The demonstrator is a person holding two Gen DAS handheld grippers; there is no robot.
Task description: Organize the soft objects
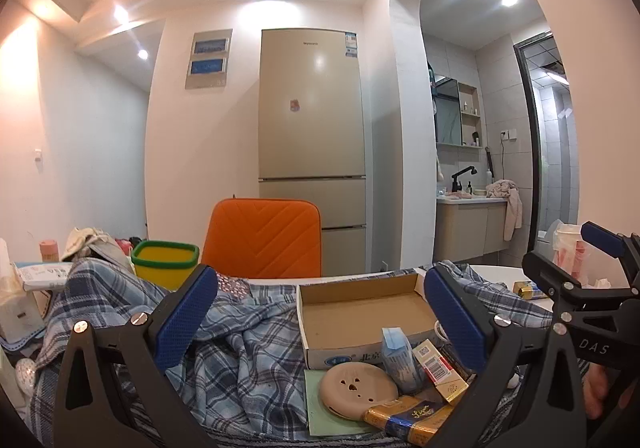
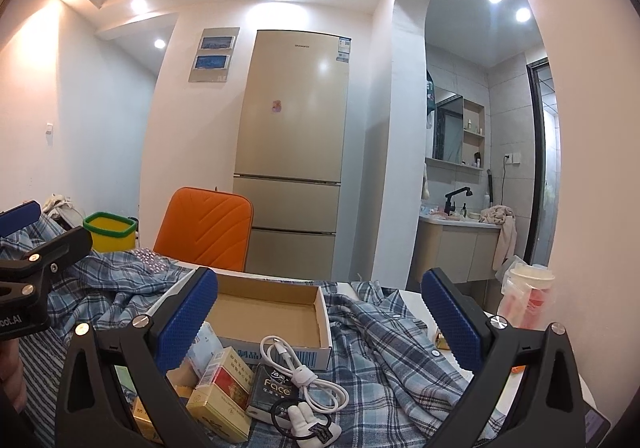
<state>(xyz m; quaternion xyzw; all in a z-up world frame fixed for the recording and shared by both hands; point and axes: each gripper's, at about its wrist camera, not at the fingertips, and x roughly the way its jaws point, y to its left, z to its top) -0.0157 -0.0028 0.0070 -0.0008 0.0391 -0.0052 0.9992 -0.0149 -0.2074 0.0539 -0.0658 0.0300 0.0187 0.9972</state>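
A blue plaid shirt [image 1: 240,352] lies crumpled over the table; it also shows in the right wrist view [image 2: 384,344]. An open, empty cardboard box [image 1: 360,312] sits on it, also in the right wrist view [image 2: 272,316]. My left gripper [image 1: 320,312] is open and empty above the shirt and box. My right gripper [image 2: 320,316] is open and empty, above the box and small items. The right gripper shows at the left view's right edge [image 1: 580,268]; the left gripper shows at the right view's left edge [image 2: 36,244].
Small items lie in front of the box: a round beige disc [image 1: 356,388], a mask pack [image 1: 400,356], cigarette boxes [image 2: 224,384], a white cable [image 2: 296,372], a hair tie with a white charm [image 2: 304,420]. A yellow-green bin [image 1: 166,260], an orange chair [image 1: 262,240], a cup [image 2: 528,296] stand behind.
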